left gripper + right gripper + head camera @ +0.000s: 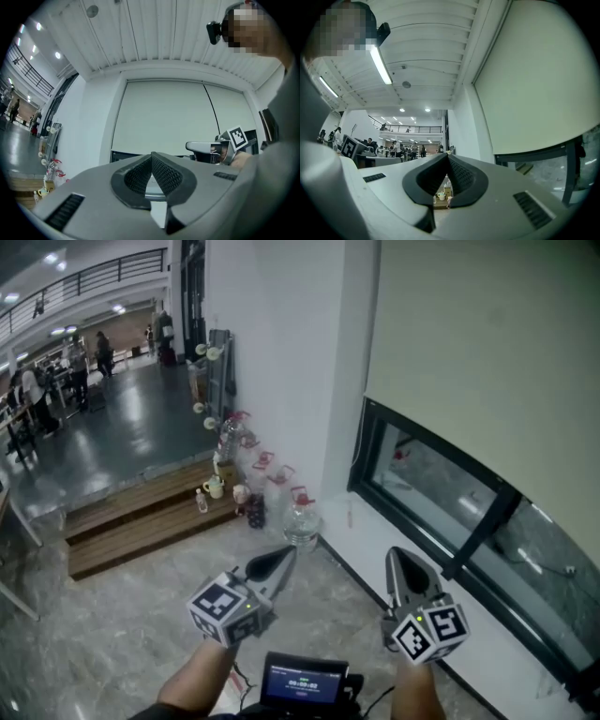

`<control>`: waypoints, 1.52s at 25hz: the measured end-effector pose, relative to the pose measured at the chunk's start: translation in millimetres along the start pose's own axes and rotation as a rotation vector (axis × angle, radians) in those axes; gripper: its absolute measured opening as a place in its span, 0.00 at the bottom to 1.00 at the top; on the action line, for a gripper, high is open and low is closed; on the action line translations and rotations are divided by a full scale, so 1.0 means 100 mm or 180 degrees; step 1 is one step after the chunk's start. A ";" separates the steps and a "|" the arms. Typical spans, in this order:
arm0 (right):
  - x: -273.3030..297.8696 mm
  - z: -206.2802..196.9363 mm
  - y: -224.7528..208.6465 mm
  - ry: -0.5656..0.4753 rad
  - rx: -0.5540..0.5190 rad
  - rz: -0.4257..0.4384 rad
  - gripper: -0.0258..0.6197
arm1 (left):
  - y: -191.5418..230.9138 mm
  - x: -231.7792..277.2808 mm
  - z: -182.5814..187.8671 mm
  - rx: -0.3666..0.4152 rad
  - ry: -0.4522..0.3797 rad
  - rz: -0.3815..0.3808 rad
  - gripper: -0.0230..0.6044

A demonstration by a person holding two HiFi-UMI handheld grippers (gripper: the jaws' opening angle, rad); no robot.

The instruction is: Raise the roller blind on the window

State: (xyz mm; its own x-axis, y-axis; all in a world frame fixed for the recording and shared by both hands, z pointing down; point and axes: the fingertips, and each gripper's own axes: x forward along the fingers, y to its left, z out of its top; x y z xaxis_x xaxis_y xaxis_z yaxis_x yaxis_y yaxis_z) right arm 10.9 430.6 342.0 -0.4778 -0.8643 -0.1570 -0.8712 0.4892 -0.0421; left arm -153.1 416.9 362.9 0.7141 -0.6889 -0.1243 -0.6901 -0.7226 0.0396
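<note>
Pale cream fabric roller blind (487, 352) is hanging down over most of the black-framed window (441, 521) at right. Only a low strip of glass is showing, so the task is looking not started. White wall pillar (281, 362) is sitting just left of the frame. Low brown wooden step (131, 521) is running along the floor beyond it, w/ a row of clear plastic water jugs (302, 521) beside.

Both grippers are hanging low in front of the person, well apart from the blind. Grey left gripper (284, 559) — fingers are pressing together, nothing btwn them. Grey right gripper (401, 563) — fingers are meeting at the tips too, empty.

Not seeing a pull chain or cord in any view. My read: next is locating the cord, prob at the frame edge, opening one pair of fingers and clamping on it. Then pulling in steady straight strokes, not yanking sideways, or the fabric is prob rolling up skewed.
</note>
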 end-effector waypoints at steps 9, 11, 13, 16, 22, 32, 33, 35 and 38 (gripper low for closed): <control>0.34 -0.04 -0.81 0.0061 -0.0010 0.0113 0.06 | 0.16 0.85 -0.10 0.0079 0.0085 0.0189 0.03; 0.41 -0.06 -0.94 0.0104 -0.0012 0.0136 0.06 | 0.21 1.00 -0.12 0.0052 0.0071 0.0254 0.03; 0.47 -0.07 -1.07 0.0113 -0.0020 0.0159 0.06 | 0.23 1.15 -0.11 0.0068 0.0079 0.0346 0.03; 0.57 -0.03 -1.26 0.0090 -0.0064 0.0212 0.06 | 0.26 1.36 -0.12 0.0140 0.0130 0.0402 0.03; 0.73 -0.07 -1.51 0.0088 0.0071 0.0230 0.06 | 0.32 1.69 -0.18 0.0202 0.0231 0.0381 0.03; 1.42 -0.29 -1.84 0.0102 0.0038 0.0160 0.06 | 0.90 2.20 -0.39 0.0164 0.0190 0.0208 0.03; 1.52 -0.29 -1.86 0.0111 0.0020 0.0159 0.06 | 1.00 2.25 -0.40 0.0151 0.0188 0.0199 0.03; 1.73 -0.29 -1.88 0.0122 0.0019 0.0140 0.06 | 1.19 2.35 -0.39 0.0106 0.0213 0.0175 0.03; 2.03 -0.34 -1.88 0.0165 0.0021 0.0126 0.06 | 1.49 2.46 -0.39 0.0086 0.0207 0.0105 0.03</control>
State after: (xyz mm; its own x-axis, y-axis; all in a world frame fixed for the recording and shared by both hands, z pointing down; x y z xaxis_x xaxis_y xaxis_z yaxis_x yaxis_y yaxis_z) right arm 74.0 159.6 351.2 -0.5173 -0.8490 -0.1075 -0.8507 0.5238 -0.0434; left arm -76.2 137.4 376.6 0.6964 -0.7153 -0.0587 -0.7158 -0.6981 0.0157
